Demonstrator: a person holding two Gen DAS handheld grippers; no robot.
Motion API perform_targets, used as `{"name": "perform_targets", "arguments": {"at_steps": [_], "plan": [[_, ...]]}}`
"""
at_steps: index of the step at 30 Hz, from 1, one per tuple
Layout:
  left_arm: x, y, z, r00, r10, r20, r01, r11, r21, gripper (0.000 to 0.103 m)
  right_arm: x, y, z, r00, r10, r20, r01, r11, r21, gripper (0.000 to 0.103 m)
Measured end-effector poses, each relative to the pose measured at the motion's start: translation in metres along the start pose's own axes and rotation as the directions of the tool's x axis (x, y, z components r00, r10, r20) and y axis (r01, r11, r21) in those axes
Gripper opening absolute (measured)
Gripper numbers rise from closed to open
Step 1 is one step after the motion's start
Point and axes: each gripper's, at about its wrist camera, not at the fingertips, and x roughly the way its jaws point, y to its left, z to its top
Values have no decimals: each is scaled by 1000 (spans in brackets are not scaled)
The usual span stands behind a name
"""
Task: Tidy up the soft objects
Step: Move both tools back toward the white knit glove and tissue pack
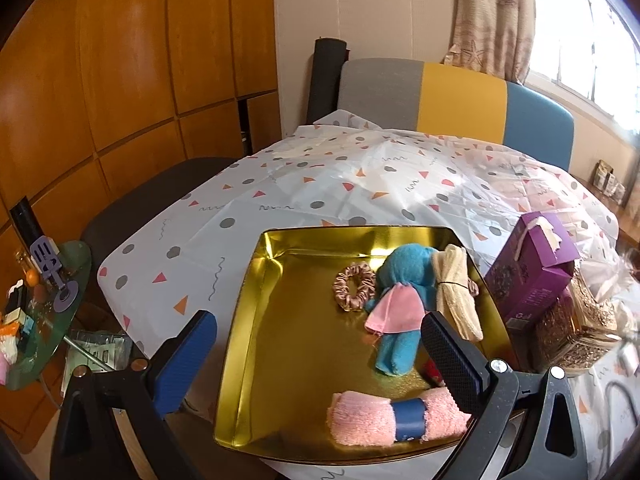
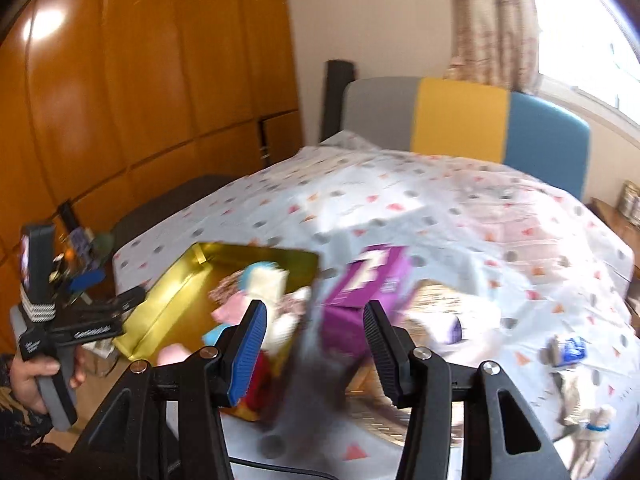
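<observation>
A gold tin tray (image 1: 256, 320) lies on the table. In it are a blue plush toy (image 1: 404, 300) with a pink cloth, a pink scrunchie (image 1: 354, 286), a cream cloth bundle (image 1: 456, 292) and a rolled pink towel (image 1: 396, 418) with a blue band. My left gripper (image 1: 320, 344) is open above the tray's near side, empty. My right gripper (image 2: 316, 344) is open; a blurred dark grey soft thing (image 2: 308, 372) hangs between its fingers, and I cannot tell if it is held. The tray (image 2: 168, 292) also shows there, blurred.
A purple box (image 1: 532, 272) lies on a gold patterned box (image 1: 576, 320) right of the tray. A small plush dog (image 2: 592, 428) and a blue packet (image 2: 572, 350) lie at the right. A chair (image 1: 460, 104) stands behind the table. A glass side table (image 1: 44, 312) stands left.
</observation>
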Motion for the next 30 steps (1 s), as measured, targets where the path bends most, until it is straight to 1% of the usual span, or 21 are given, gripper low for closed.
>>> {"name": "perform_targets", "arguments": {"at_steps": [4,8,12,15,20,25,26,28,30], "plan": [[0,-9,-1,1000,-15,-8,16,1000,21,103,-13,-36,-2,996,-85,11,84,995,59,51],[0,-17,-3,1000,-27,-13,28,999,40,103,-23,-73,-9,988,-156,5,154,979,137,51],[0,-23,-4,999,-39,-18,40,998,52,103,-30,-104,-23,978,-209,-14,206,952,225,51],[-1,-29,-4,999,-46,-17,47,997,67,103,-34,-119,-33,971,-240,-18,235,931,280,51],[-2,-35,-4,998,-60,-16,61,994,86,103,-46,-151,-42,954,-300,-21,286,884,369,51],[-1,-40,-4,997,-69,-26,71,993,92,103,-57,-194,-50,924,-380,-39,354,814,461,51],[-1,-40,-5,997,-73,-27,75,993,90,103,-59,-205,-53,913,-404,-51,378,794,476,51],[-1,-41,-5,997,-76,-29,79,993,90,103,-61,-226,-60,885,-459,-72,431,753,498,51],[-1,-44,-5,997,-72,-26,74,992,103,103,-63,-249,-71,849,-518,-106,489,693,530,51]]}}
